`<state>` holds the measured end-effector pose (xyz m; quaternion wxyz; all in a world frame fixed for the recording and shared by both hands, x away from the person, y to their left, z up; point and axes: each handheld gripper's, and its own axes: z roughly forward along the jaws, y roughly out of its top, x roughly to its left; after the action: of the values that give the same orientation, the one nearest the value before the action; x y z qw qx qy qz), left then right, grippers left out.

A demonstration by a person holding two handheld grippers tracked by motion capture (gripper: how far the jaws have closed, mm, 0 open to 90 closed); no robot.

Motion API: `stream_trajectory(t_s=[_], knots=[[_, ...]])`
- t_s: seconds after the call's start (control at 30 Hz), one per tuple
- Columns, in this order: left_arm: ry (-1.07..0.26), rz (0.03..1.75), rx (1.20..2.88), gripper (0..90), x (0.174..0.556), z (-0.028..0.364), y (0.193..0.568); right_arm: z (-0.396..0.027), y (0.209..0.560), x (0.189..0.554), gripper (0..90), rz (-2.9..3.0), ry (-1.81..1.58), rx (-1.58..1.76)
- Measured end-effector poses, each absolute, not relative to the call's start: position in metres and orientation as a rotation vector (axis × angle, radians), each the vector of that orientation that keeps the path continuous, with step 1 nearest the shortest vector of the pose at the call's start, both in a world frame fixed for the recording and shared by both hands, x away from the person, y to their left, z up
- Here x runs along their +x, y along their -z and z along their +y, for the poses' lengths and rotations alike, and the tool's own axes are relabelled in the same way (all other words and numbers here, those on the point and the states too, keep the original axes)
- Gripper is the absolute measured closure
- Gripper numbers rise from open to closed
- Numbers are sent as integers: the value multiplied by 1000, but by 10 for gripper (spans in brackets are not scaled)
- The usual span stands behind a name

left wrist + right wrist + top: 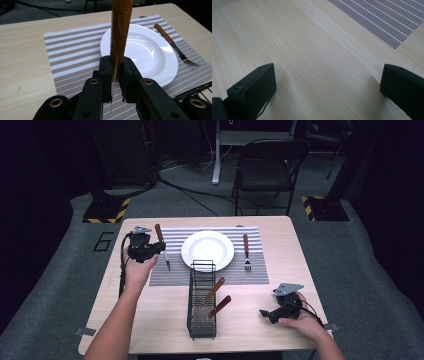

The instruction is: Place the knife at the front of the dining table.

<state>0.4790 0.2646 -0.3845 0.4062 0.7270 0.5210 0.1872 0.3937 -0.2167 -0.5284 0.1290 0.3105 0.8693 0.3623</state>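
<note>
A knife with a brown wooden handle (pixel 159 233) is clamped in my left gripper (pixel 152 249) above the left part of the striped placemat (pixel 175 272), its blade pointing toward me. In the left gripper view the jaws (pixel 116 62) press on the thin blade just below the handle (pixel 121 25). A white plate (pixel 207 250) sits mid-mat, and a fork (pixel 246 252) lies to its right. My right gripper (pixel 265 314) rests low over the table's near right, open, with bare wood between its jaws (pixel 327 82).
A black wire caddy (pixel 201 317) stands in front of the plate and holds two wooden-handled utensils (pixel 215 297). The table's front edge (pixel 200 351) is close to my right hand. A chair (pixel 267 165) stands beyond the far edge.
</note>
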Motion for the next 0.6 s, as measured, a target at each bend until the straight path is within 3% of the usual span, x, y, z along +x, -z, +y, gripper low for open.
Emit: stream_trajectory(t_s=[0.6], knots=[[-459,1393,1854,803,492,270,410,-217,528,394,0,2527,-1054,905]])
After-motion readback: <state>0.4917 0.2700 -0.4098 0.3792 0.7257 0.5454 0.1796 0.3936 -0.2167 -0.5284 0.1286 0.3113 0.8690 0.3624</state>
